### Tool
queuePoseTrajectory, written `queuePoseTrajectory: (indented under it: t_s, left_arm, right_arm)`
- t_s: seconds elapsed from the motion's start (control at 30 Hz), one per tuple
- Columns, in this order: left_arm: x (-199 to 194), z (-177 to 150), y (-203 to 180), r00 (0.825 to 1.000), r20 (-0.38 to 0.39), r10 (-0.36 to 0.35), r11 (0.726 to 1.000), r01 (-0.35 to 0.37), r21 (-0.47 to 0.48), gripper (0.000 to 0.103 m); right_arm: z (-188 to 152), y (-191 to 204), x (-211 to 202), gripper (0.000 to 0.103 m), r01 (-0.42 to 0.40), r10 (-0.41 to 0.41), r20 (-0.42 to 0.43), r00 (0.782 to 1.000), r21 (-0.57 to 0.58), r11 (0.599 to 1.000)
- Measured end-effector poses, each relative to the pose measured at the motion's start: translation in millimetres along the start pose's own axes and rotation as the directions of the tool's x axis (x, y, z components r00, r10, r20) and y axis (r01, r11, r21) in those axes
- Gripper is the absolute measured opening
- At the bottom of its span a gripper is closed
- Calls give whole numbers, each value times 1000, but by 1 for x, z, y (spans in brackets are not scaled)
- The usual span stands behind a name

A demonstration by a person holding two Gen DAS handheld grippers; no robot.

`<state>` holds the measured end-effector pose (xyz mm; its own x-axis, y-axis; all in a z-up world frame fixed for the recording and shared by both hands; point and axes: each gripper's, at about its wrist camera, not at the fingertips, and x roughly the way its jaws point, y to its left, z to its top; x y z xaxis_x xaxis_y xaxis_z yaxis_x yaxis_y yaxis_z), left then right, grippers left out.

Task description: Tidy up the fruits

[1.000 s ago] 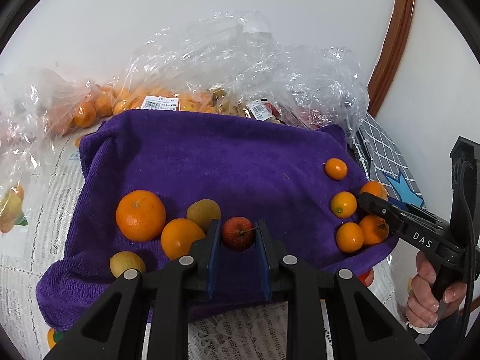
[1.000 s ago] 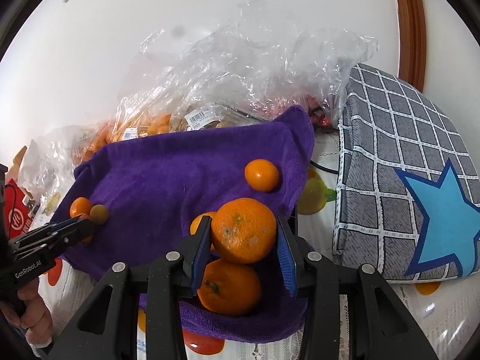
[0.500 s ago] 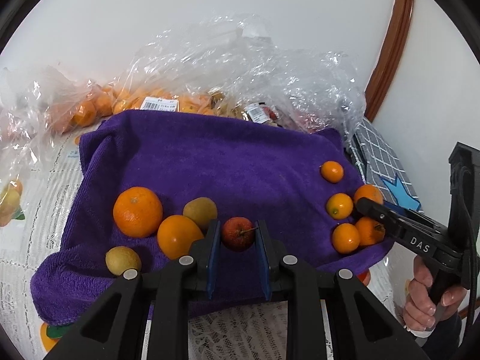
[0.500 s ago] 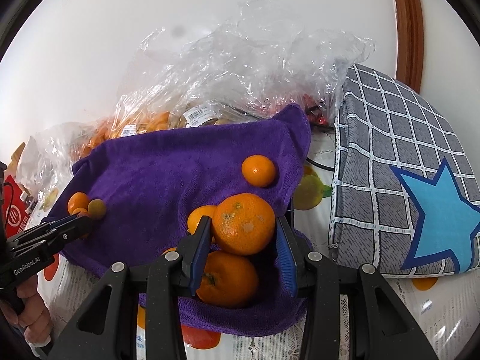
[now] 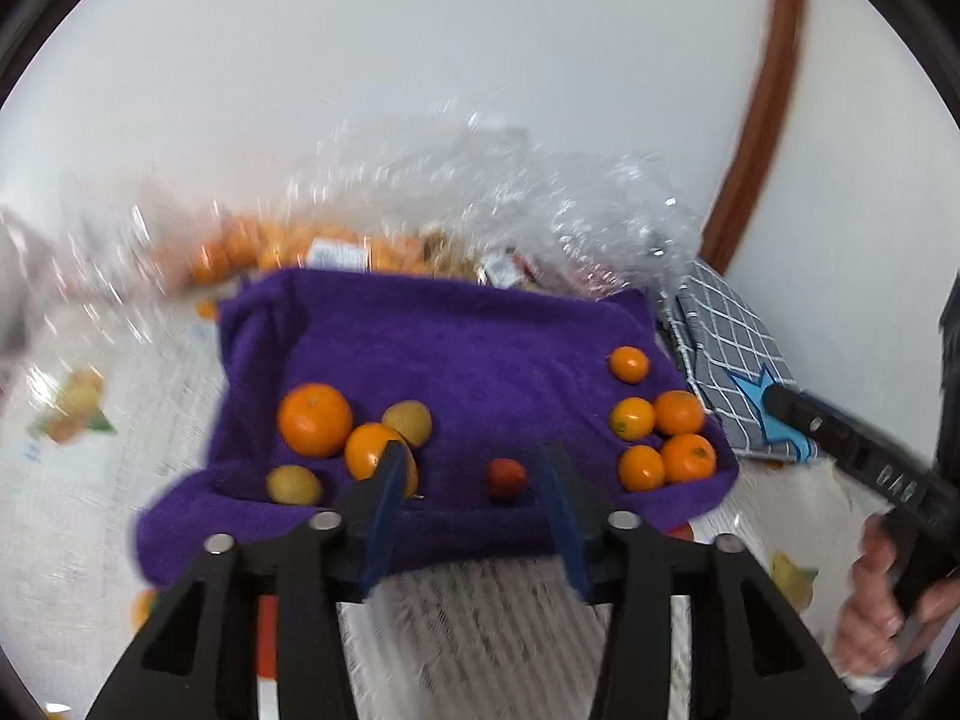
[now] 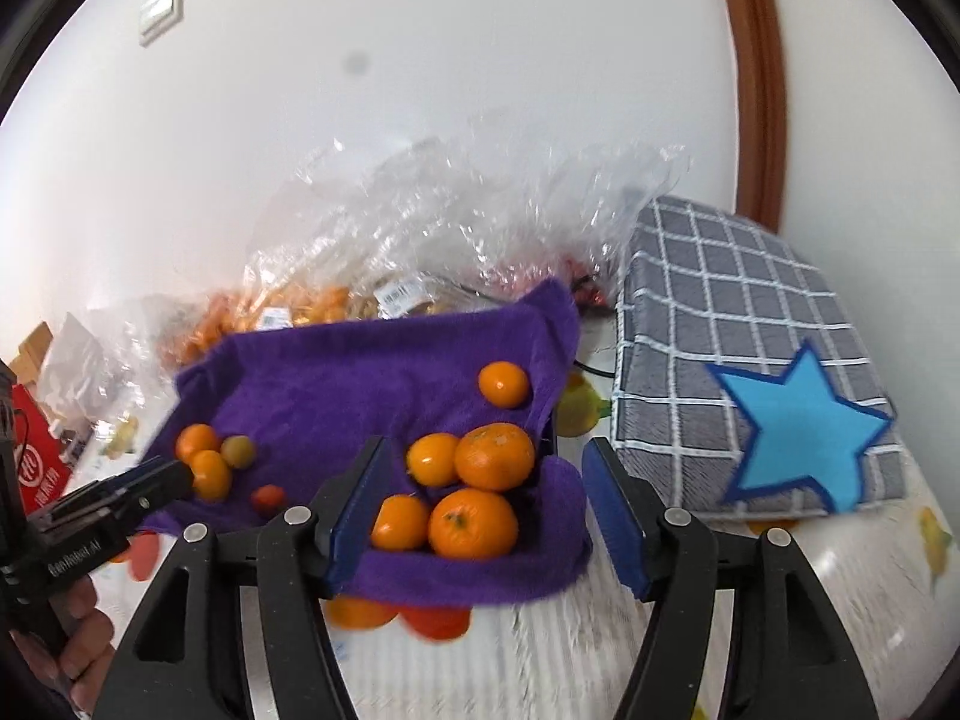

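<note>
Behind the purple towel, crinkled plastic bags; both grippers' fingers spread, just opened, nothing pinched.

Plastic bags motion-blurred; bagged fruit an indistinct orange smear

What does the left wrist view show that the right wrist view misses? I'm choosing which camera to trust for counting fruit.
Only the left wrist view: a yellow-green fruit at the towel's near left edge, and the large orange in full. Only the right wrist view: a wall switch and a red box. Both: the purple towel, the small red fruit, the orange cluster, plastic bags and the star cushion.
</note>
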<state>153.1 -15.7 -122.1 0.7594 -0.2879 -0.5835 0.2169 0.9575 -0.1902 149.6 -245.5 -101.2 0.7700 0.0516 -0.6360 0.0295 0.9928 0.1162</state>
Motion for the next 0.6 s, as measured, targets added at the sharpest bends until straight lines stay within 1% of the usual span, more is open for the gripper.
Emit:
queuePoseTrajectory:
  t_s: [0.03, 0.1, 0.13, 0.17, 0.27, 0.3, 0.37, 0.4, 0.5, 0.57, 0.6]
  left_arm:
    - [-13, 0, -4, 1000, 23, 15, 1000, -16, 20, 51]
    - [-33, 3, -8, 999, 42, 35, 999, -36, 26, 53]
    - [-44, 4, -10, 998, 44, 36, 999, -36, 18, 55]
    - [-53, 5, -11, 998, 42, 38, 999, -38, 12, 55]
    - [-75, 4, -14, 997, 44, 67, 998, -67, 4, 57]
    - [-84, 2, -16, 996, 48, 79, 997, -79, 6, 59]
    - [-98, -1, -19, 994, 56, 94, 996, -95, 5, 66]
    - [-103, -3, -20, 993, 59, 100, 995, -100, 3, 68]
    - [-125, -4, -22, 993, 70, 99, 995, -98, -25, 73]
    - [-136, -4, -26, 991, 81, 111, 994, -109, -22, 76]
    - [-140, -4, -29, 988, 89, 129, 992, -128, -15, 77]
  right_arm:
    - [1, 3, -10, 65, -1, 1, 4, 1000, -1, 1000]
    - [2, 6, -35, 65, 8, -8, 13, 1000, -1, 1000]
    - [2, 7, -47, 65, 7, -7, 16, 1000, 6, 1000]
    - [1, 7, -55, 65, 3, -3, 13, 1000, 11, 1000]
    - [-4, 7, -78, 65, -18, 19, -23, 1000, 26, 1000]
    - [-6, 6, -85, 65, -11, 12, -33, 999, 31, 999]
    - [-13, 8, -99, 65, 15, -15, -34, 999, 17, 1000]
    - [-16, 10, -106, 67, 31, -30, -29, 999, 6, 1000]
    - [-23, 14, -131, 84, 60, -60, -3, 998, -12, 998]
    - [-26, 14, -149, 87, 66, -66, 35, 997, -10, 998]
    - [-27, 14, -157, 90, 63, -63, 47, 997, -2, 998]
